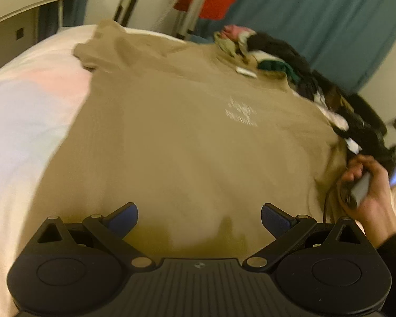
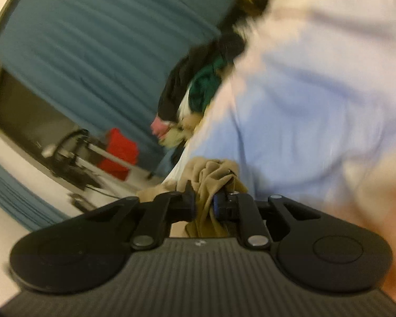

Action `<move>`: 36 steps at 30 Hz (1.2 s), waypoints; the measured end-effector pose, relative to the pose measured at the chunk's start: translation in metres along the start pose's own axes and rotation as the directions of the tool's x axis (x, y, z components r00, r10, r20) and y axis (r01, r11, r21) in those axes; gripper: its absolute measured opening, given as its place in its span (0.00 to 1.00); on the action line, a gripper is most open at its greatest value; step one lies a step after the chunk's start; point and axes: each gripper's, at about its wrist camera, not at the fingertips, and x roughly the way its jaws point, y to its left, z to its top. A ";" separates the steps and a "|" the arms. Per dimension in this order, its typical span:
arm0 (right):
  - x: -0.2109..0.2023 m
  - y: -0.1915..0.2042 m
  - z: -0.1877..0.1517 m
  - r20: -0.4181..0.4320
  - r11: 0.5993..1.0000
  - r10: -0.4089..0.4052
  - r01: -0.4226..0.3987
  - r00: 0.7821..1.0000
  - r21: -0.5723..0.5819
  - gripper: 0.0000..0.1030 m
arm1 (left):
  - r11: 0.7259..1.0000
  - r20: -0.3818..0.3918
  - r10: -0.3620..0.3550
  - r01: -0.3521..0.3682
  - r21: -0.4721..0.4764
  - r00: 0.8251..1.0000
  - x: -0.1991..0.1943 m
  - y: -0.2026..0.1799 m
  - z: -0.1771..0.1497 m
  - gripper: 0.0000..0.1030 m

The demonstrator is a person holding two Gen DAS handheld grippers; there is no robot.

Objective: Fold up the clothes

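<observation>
A tan T-shirt [image 1: 177,132] with a small white print lies spread face up across the bed. My left gripper [image 1: 199,218] hovers open over its near hem, with nothing between the blue pads. At the shirt's right edge a person's hand [image 1: 367,185] holds the other gripper's handle. In the right wrist view my right gripper [image 2: 203,203] is shut on a bunched fold of the tan shirt [image 2: 211,174], lifted off the bed. That view is blurred and tilted.
A pile of dark, green, pink and white clothes [image 1: 290,60] sits at the bed's far right edge. The pale bedsheet [image 1: 26,111] shows to the left of the shirt. Behind stand blue curtains [image 1: 316,13], a rack with a red item [image 1: 213,2] and white drawers [image 1: 10,26].
</observation>
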 end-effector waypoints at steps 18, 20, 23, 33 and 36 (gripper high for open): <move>0.021 0.210 -0.231 -0.037 0.231 -0.093 -0.015 0.995 -0.973 0.19 | 0.990 0.188 0.144 -0.143 -0.017 0.972 -0.036 0.077 0.026 0.98; 0.021 0.208 -0.233 -0.106 0.261 -0.108 -0.074 0.989 -0.962 0.37 | 0.991 0.172 0.137 -0.134 -0.027 0.975 -0.030 0.084 0.027 0.98; -0.001 0.213 -0.214 -0.188 0.362 -0.043 -0.160 0.981 -0.918 0.86 | 0.993 0.157 0.117 -0.114 -0.033 0.981 -0.022 0.085 0.028 0.98; -0.158 0.196 -0.141 -0.148 0.635 0.119 -0.190 0.982 -0.749 0.88 | 0.999 0.132 0.026 -0.028 0.020 0.991 -0.023 0.068 0.017 0.98; -0.210 0.174 -0.132 -0.135 0.679 0.129 -0.187 0.982 -0.710 0.88 | 0.999 0.093 -0.018 0.014 0.039 0.995 -0.029 0.059 0.008 0.96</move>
